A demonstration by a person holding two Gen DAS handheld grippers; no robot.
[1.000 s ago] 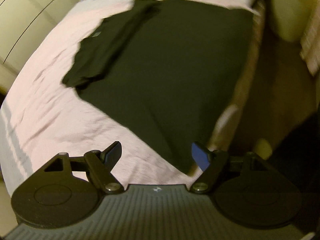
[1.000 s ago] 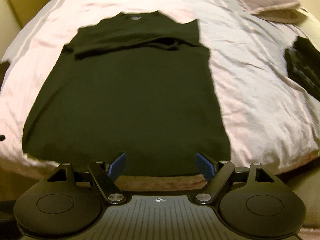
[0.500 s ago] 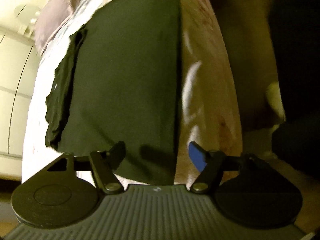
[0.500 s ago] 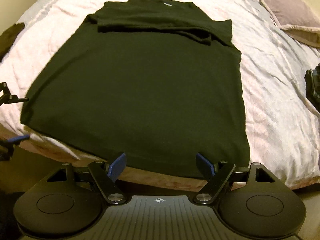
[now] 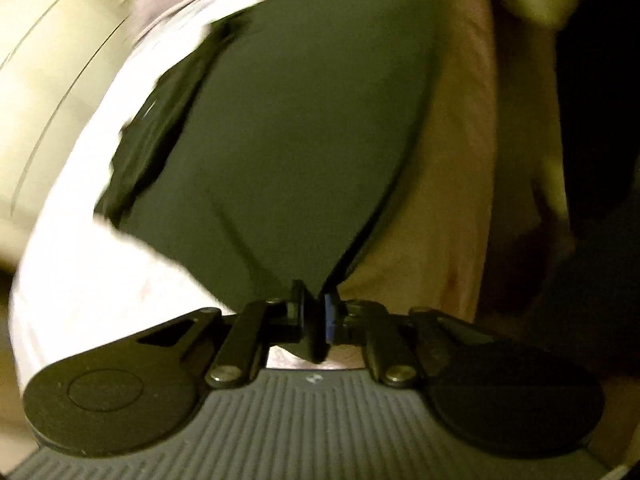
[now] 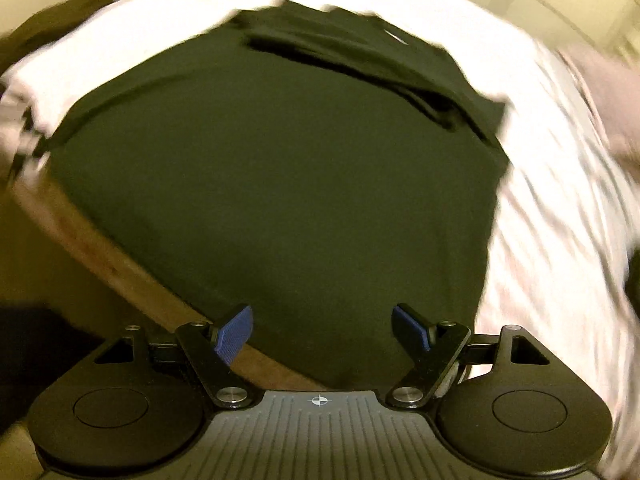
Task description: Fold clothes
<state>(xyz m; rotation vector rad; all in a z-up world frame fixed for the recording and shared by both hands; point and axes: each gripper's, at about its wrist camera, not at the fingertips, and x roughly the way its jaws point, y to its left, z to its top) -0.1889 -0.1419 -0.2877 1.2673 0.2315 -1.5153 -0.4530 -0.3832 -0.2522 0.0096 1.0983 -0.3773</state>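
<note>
L tongs (image 5: 314, 316) clamped on shirt (image 5: 288, 128) corner, low-centre frame; R tongs (image 6: 322, 330) apart over hem. Thin pinch: could slip, or drag bedsheet (image 6: 560, 208) too.

Warm, yellowish indoor light, fairly dim. Both views are smeared by motion blur, worst toward the edges, where the fisheye bends straight lines and the corners fall to black. The pale bedsheet (image 6: 552, 208) glares nearly white, while the black shirt (image 6: 280, 184) swallows detail.

shirt (image 6: 280, 184) on bed (image 6: 560, 220), sleeves folded atop
</note>
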